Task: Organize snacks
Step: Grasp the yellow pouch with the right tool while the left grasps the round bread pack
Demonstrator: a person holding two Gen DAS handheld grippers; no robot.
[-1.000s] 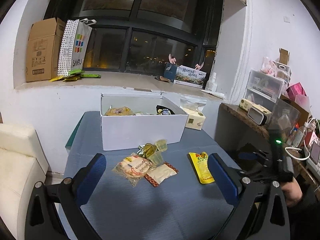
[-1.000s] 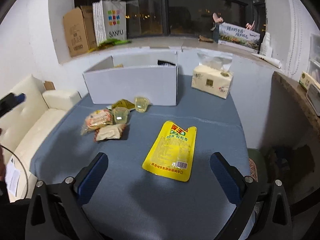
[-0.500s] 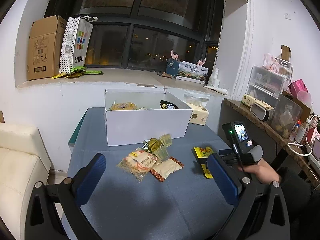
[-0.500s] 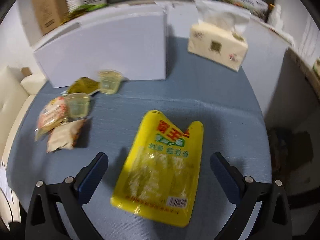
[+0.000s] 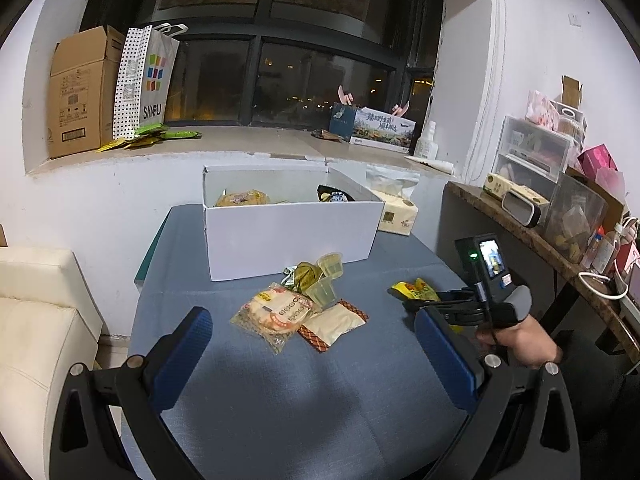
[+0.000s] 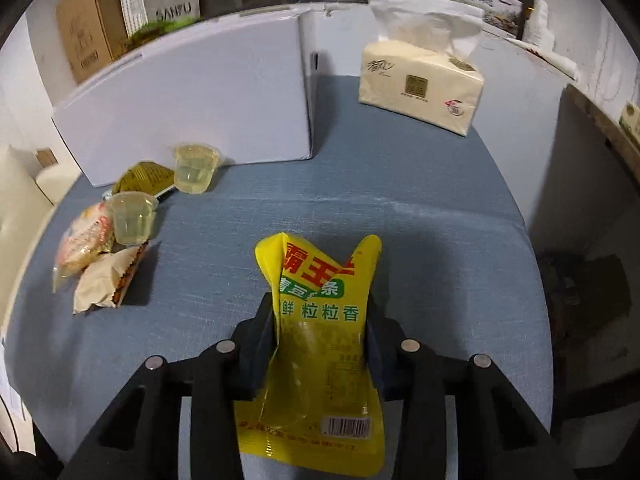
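My right gripper (image 6: 320,320) is shut on a yellow snack pouch (image 6: 316,312), which is pinched and buckled between the fingers on the blue table; it also shows in the left wrist view (image 5: 416,292). My left gripper (image 5: 316,344) is open and empty above the table's near side. A pile of snacks lies ahead of it: a round cracker pack (image 5: 276,312), a beige sachet (image 5: 334,322), two jelly cups (image 5: 326,294) and a green packet (image 5: 302,274). The white open box (image 5: 288,236) behind them holds some snacks.
A tissue pack (image 6: 420,88) stands right of the box. A cream sofa (image 5: 36,320) is at the left. A cluttered side shelf (image 5: 532,232) is at the right. A windowsill behind holds a cardboard box (image 5: 80,92) and a paper bag (image 5: 146,80).
My right gripper moved down and forward onto the yellow pouch and closed on it, crumpling it. My left gripper stayed open and drifted slightly.
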